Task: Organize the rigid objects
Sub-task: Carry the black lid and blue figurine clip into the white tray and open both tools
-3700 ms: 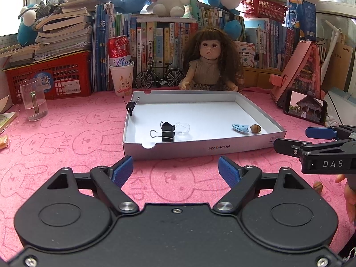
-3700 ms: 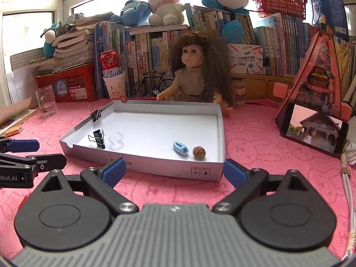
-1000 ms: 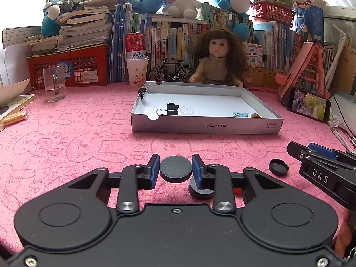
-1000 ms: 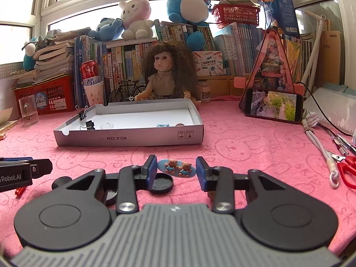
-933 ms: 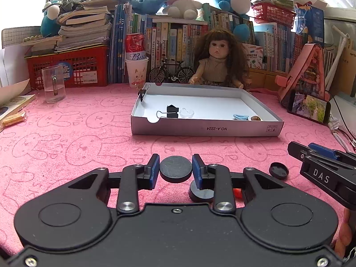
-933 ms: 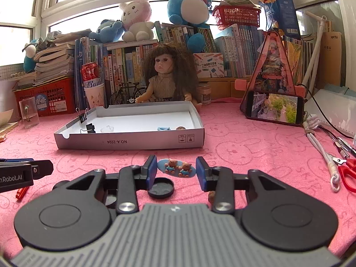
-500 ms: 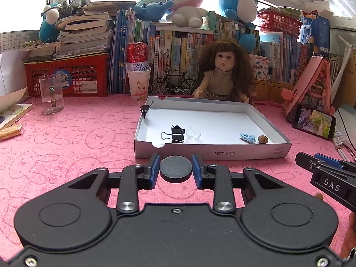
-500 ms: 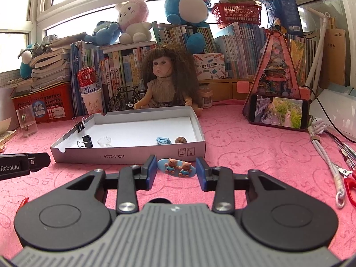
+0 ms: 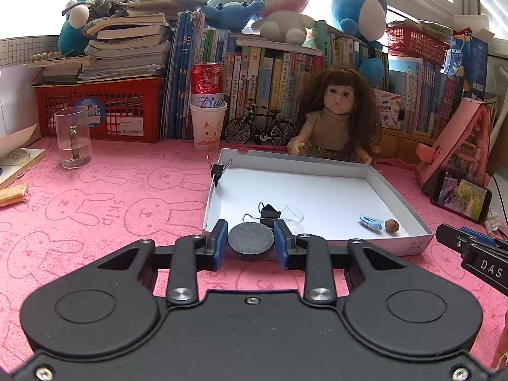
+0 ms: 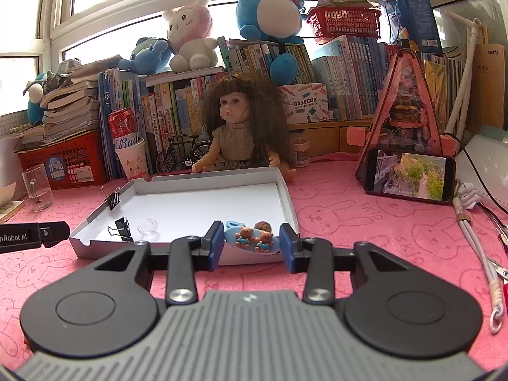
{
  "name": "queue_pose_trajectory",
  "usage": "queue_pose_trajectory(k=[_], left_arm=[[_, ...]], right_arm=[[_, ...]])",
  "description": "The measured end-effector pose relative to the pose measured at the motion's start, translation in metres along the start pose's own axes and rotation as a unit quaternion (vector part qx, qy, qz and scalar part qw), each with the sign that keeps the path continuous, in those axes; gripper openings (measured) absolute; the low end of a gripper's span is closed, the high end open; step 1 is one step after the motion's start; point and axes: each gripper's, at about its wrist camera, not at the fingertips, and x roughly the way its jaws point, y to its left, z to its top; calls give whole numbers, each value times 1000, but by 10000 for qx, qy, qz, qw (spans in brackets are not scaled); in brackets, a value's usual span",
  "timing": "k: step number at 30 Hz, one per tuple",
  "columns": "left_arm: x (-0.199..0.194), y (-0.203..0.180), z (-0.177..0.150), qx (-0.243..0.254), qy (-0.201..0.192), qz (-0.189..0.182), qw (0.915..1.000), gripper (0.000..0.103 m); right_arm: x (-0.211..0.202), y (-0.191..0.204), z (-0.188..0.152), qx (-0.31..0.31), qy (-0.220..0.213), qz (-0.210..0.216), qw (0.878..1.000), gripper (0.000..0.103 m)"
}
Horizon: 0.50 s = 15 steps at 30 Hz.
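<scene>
My left gripper (image 9: 250,244) is shut on a black round disc (image 9: 250,240), held at the near left edge of a shallow white box (image 9: 317,190). My right gripper (image 10: 251,243) is shut on a blue hair clip with two bears (image 10: 252,238), held at the box's (image 10: 206,203) near right edge. Inside the box lie a black binder clip (image 9: 268,213), a clear glass piece (image 9: 293,214), a blue hair clip (image 9: 370,222) and a brown nut (image 9: 391,224). Another binder clip (image 9: 217,170) is clamped on the box's left wall.
A doll (image 9: 336,117) sits behind the box against a shelf of books. A paper cup with a red can (image 9: 208,117), a glass mug (image 9: 73,141) and a red crate (image 9: 101,111) stand at the back left. A phone (image 10: 409,176) leans at the right, cords (image 10: 476,241) beside it.
Both grippers have moved forward and up toward the box with their objects still held; the box now looks closer and its inside is more visible.
</scene>
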Motion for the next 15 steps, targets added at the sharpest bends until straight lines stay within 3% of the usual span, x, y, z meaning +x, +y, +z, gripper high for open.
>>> queue_pose_trajectory(k=[15], left_arm=[[32,7,21,-166,-77,-114,9998,29]], right_arm=[[34,-3,15,62,168,103,9998,43]])
